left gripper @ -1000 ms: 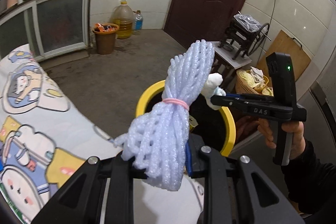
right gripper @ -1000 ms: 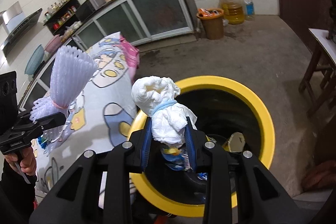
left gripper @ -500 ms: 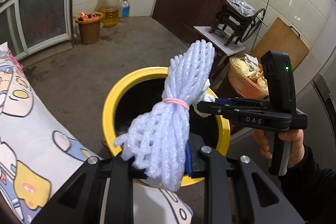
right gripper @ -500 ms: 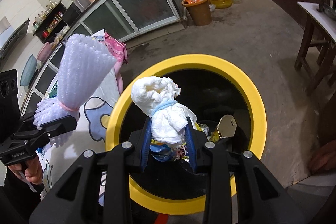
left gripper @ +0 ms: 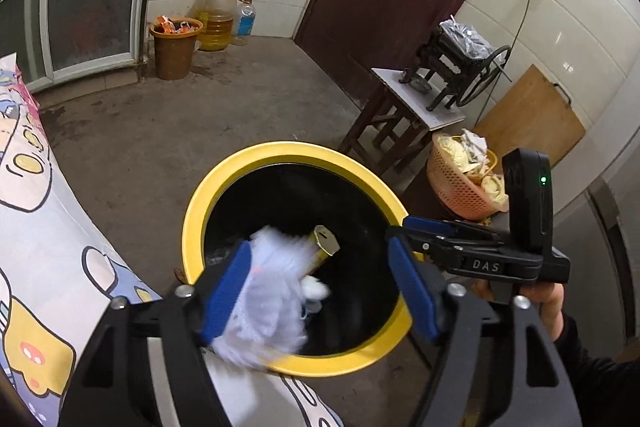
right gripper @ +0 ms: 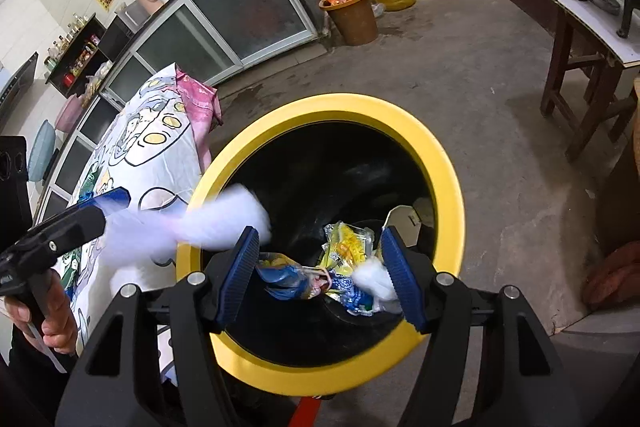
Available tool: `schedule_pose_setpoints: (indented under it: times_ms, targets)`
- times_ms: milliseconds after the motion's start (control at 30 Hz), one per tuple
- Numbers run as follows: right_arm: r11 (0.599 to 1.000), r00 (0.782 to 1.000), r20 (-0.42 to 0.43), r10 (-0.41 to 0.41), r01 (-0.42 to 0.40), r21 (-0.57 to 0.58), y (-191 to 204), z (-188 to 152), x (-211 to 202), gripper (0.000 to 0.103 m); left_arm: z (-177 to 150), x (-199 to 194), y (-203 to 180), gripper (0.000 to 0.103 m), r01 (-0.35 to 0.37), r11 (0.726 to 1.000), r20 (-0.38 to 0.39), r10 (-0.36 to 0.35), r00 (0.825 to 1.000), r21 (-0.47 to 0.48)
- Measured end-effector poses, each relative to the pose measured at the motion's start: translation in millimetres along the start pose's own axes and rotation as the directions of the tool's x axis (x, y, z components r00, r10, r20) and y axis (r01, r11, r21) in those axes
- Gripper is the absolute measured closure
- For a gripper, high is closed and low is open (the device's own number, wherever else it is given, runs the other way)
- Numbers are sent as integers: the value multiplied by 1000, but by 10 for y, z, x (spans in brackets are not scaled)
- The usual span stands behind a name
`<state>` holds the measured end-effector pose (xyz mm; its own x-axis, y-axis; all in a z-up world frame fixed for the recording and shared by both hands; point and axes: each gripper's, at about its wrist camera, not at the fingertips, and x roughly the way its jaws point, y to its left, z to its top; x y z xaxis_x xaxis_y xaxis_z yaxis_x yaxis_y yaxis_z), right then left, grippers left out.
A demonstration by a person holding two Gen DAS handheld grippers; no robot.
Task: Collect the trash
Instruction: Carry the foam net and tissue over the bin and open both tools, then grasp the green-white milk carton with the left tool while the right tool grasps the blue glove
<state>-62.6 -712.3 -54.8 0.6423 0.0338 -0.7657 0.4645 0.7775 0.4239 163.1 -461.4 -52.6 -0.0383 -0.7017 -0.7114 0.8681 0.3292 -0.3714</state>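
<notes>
Left wrist view, blurred foam net, bin bottom dark

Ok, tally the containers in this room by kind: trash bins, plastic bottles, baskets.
Trash bins: 2, the yellow-rimmed bin and the brown bucket
Plastic bottles: 2, the big oil jug and the small bottle
Baskets: 1, the orange basket
Total: 5
</notes>
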Motion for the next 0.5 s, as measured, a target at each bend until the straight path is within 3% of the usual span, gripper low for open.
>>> schedule_pose_setpoints:
  times_ms: [67,300,500]
  targets:
    - [1000,1000,1,-2,2,1,-6,-3,-29,42,-8,-81,44,18,-38,999,24,38,999,-3]
    - [998,999,-11,31,-32,-59,253,70,7,42,-16,-672,424,12,-149,989,99,151,984,-24]
    - [963,989,-29,144,-146,-225,1076,188,131,41,-192,-1649,1113,9,-346,935,166,355,920,-80]
